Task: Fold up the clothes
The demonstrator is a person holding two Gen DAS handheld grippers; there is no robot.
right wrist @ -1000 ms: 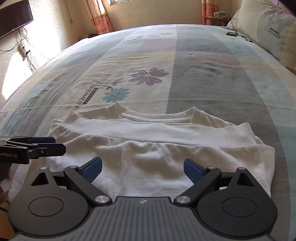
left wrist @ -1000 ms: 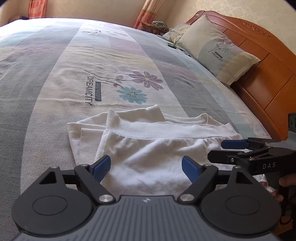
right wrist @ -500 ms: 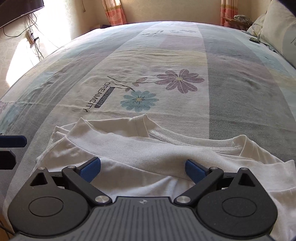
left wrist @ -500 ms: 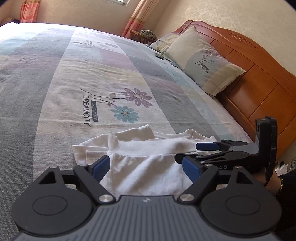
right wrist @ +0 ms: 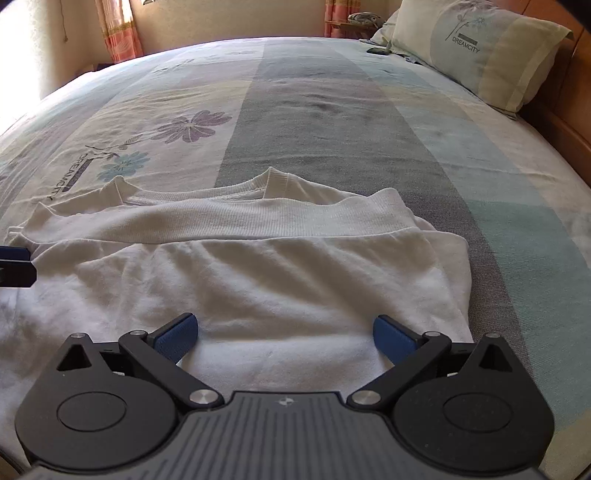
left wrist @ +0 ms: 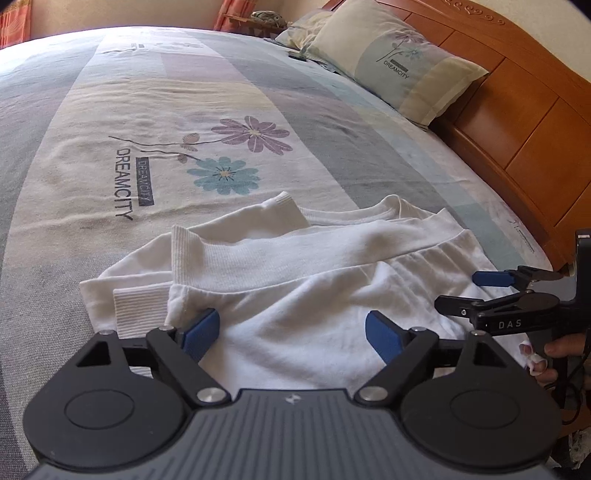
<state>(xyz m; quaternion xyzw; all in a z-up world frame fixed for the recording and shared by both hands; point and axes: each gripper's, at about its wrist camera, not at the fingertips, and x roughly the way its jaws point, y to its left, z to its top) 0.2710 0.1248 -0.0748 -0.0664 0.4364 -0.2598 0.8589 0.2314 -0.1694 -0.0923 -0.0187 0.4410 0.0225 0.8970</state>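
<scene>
A white sweatshirt (left wrist: 332,295) lies folded on the bed, its ribbed hem band (right wrist: 229,221) laid across the body and the collar at the far side. My left gripper (left wrist: 291,328) hovers open just over the sweatshirt's near left part, its left pad beside the hem corner, nothing pinched. My right gripper (right wrist: 284,332) is low over the near right part. Its jaws are opening wide, with cloth under them but none pressed between the pads. From the left wrist view the right gripper (left wrist: 476,293) shows at the sweatshirt's right edge. The left gripper (right wrist: 14,262) peeks in at the right view's left border.
The bedspread (left wrist: 147,122) has pale stripes, flowers and lettering. Pillows (left wrist: 402,62) lean on the wooden headboard (left wrist: 517,122) at the right, with a small dark object (right wrist: 377,50) near them. A hand (left wrist: 554,350) holds the right gripper's handle. Curtains (right wrist: 118,33) hang behind the bed.
Both grippers have dropped closer to the sweatshirt. The right gripper, which crossed in front of the left one half a second ago, is back at the right edge with wider jaws.
</scene>
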